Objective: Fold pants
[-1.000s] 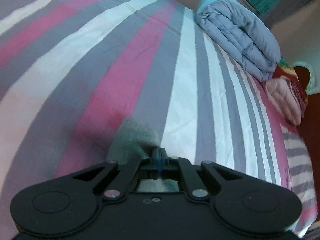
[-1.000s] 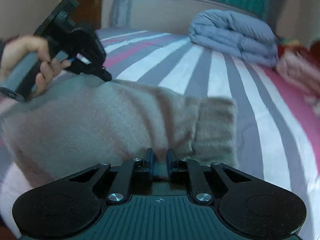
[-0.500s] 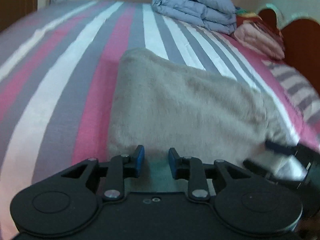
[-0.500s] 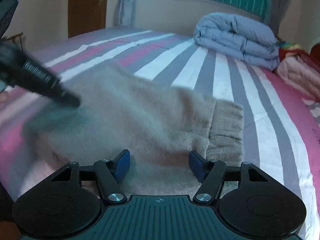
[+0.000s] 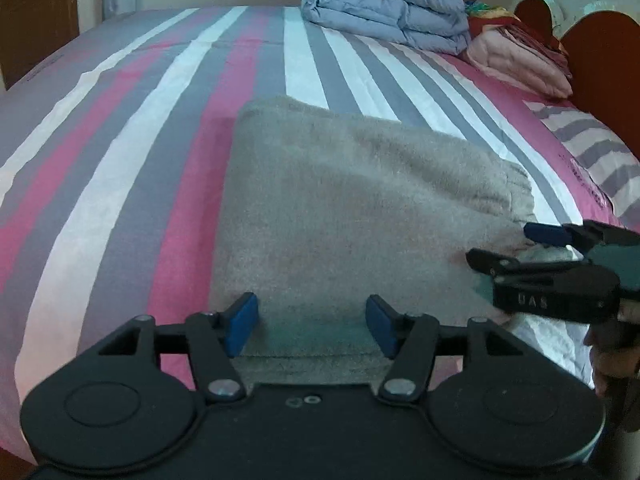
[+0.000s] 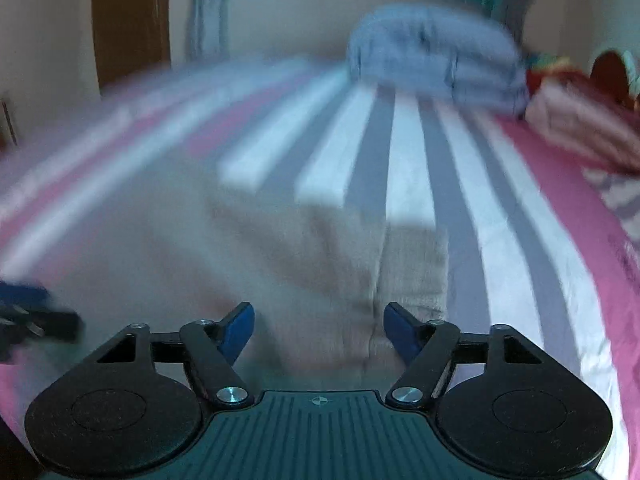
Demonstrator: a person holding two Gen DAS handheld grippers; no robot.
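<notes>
The grey pants [image 5: 352, 216] lie folded into a compact rectangle on the striped bed [image 5: 120, 152]. Left claw [image 5: 312, 322] and right claw [image 6: 318, 330] both stand wide, holding nothing. Folding appears essentially complete.

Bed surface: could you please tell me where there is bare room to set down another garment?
Free: the striped sheet left of the folded pants, and the strip between the pants and the blue quilt. Crowded: the far right corner, with the quilt, pink blanket and pillow; the right gripper sits at the pants' right edge.
</notes>
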